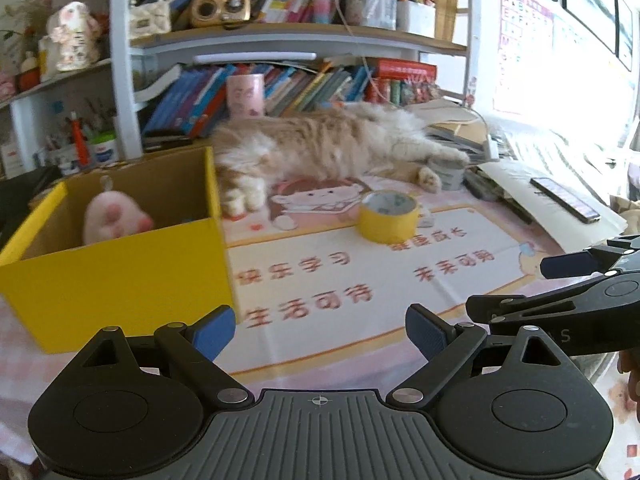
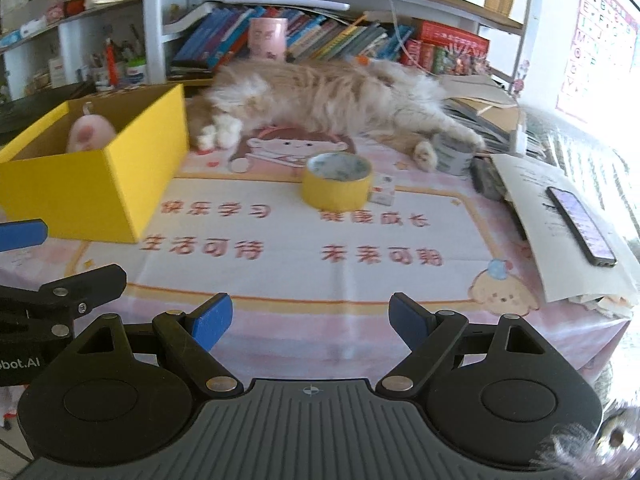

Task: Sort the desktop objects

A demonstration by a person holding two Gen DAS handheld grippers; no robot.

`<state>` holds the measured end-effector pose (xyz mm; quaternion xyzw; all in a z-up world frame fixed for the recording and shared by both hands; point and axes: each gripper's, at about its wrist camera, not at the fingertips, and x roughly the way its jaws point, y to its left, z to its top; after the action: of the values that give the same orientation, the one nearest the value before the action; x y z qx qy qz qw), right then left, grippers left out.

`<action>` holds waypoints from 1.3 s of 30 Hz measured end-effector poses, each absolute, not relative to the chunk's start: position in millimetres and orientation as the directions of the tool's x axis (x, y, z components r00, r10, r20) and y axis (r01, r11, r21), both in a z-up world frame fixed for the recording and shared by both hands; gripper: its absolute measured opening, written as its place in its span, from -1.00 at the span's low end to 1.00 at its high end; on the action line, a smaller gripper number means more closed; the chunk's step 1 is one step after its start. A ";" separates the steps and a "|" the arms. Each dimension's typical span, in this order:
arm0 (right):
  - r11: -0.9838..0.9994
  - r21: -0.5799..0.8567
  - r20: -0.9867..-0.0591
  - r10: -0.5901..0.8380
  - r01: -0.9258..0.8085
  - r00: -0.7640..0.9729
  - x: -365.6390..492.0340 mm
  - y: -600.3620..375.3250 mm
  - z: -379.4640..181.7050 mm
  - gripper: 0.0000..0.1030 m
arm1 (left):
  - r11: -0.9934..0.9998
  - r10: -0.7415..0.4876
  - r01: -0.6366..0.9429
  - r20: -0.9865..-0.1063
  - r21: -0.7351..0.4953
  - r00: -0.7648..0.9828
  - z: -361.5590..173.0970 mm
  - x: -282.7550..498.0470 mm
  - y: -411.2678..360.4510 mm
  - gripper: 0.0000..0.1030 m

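Both grippers hang low over the near edge of the tabletop, side by side. Left gripper and right gripper are spread wide, holding nothing. Yellow box stands open at the left as the collecting bin; a pink plush toy already lies inside. Yellow tape roll lies mid-mat, probably the next pick. A cat sprawls just behind it.
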<state>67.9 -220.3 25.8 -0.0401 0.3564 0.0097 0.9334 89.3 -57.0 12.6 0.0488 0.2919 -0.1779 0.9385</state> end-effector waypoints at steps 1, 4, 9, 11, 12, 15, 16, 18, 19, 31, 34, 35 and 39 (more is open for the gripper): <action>0.997 -0.072 -0.668 -0.018 -0.040 0.744 71.4 -226.1 25.4 0.64 | 0.930 -0.312 0.368 -0.567 -0.016 0.763 11.5 93.1 -62.3 0.83; 0.997 -0.079 -0.674 -0.034 -0.026 0.738 80.5 -241.1 24.0 0.64 | 0.923 -0.326 0.383 -0.574 -0.024 0.751 7.9 104.1 -78.7 0.83; 0.997 -0.083 -0.686 -0.052 -0.007 0.726 95.4 -265.3 20.2 0.64 | 0.913 -0.346 0.405 -0.589 -0.034 0.730 2.3 122.3 -104.1 0.83; 0.997 -0.079 -0.687 -0.058 0.004 0.724 103.0 -276.1 19.5 0.64 | 0.913 -0.346 0.406 -0.591 -0.033 0.729 1.1 129.7 -113.8 0.83; 0.997 -0.078 -0.687 -0.061 0.009 0.724 106.4 -280.7 19.4 0.64 | 0.914 -0.344 0.405 -0.591 -0.032 0.730 1.0 133.2 -117.8 0.83; 0.997 -0.070 -0.684 -0.064 0.023 0.727 117.9 -297.2 19.3 0.63 | 0.919 -0.332 0.393 -0.592 -0.028 0.735 1.2 146.2 -131.7 0.83; 0.997 -0.067 -0.682 -0.065 0.027 0.729 122.4 -303.4 19.5 0.63 | 0.921 -0.328 0.389 -0.591 -0.026 0.737 1.4 149.3 -135.6 0.83; 0.998 -0.060 -0.679 -0.065 0.032 0.731 130.4 -312.7 20.4 0.63 | 0.924 -0.320 0.382 -0.591 -0.022 0.741 1.6 156.8 -144.1 0.83; 0.998 -0.057 -0.677 -0.063 0.033 0.733 134.8 -317.8 20.6 0.63 | 0.925 -0.315 0.379 -0.591 -0.018 0.743 1.6 160.2 -147.9 0.83; 0.996 0.020 -0.656 -0.054 0.089 0.753 179.5 -364.9 19.9 0.61 | 0.929 -0.296 0.369 -0.551 0.023 0.780 -2.8 214.4 -190.5 0.83; 0.995 0.039 -0.659 -0.044 0.093 0.751 189.7 -370.8 18.0 0.60 | 0.930 -0.297 0.367 -0.562 0.014 0.772 -10.0 235.0 -198.3 0.83; 0.995 0.043 -0.662 -0.040 0.091 0.748 192.6 -372.1 16.8 0.59 | 0.929 -0.296 0.369 -0.570 0.013 0.766 -13.6 242.1 -201.9 0.83; 0.995 0.044 -0.667 -0.034 0.085 0.744 200.8 -377.2 14.4 0.59 | 0.923 -0.298 0.384 -0.602 0.015 0.741 -28.3 263.5 -215.0 0.83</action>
<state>200.8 -377.2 14.4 0.0360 0.3564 -0.0320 0.9331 263.5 -215.0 -28.3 0.0690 0.3100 -0.1833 0.9303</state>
